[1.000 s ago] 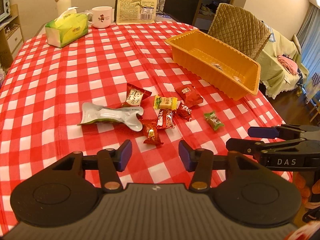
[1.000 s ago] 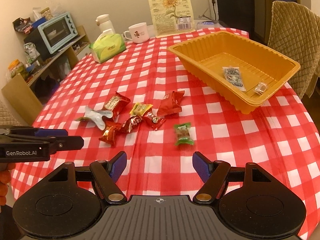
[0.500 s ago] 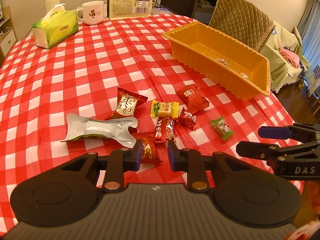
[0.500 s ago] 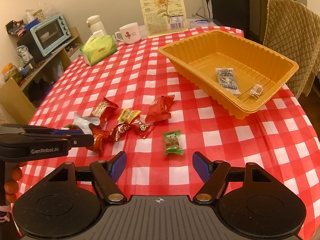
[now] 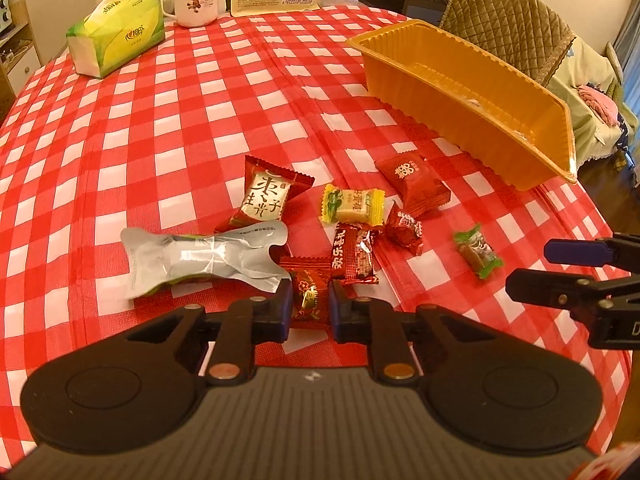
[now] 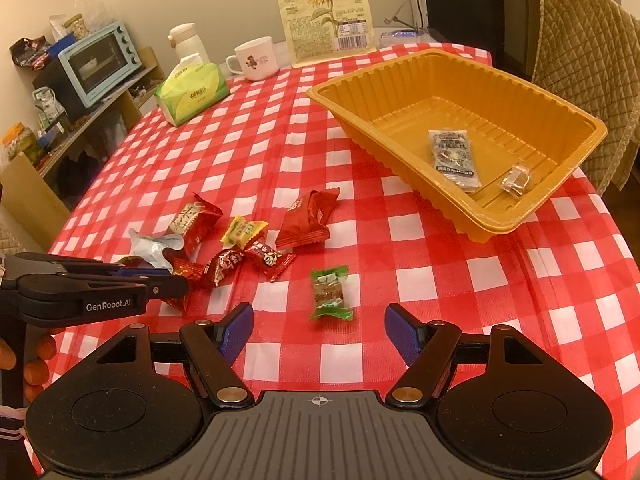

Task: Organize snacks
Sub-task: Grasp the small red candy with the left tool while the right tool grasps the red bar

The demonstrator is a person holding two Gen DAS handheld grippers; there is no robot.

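The small red foil candy (image 5: 307, 296) at the near edge of the snack cluster now sits pinched between the left gripper (image 5: 307, 307) fingers, which stood wide apart a second ago. The right gripper (image 6: 319, 330) remains spread, just short of the crinkly green-wrapped candy (image 6: 330, 293). The ribbed orange plastic tray (image 6: 576, 152) stands farther back on the checked counter (image 5: 200, 120).

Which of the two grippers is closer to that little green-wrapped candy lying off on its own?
The right gripper: it is open with the green candy just ahead of its fingertips. The left gripper is off to the side, closed on a red candy.
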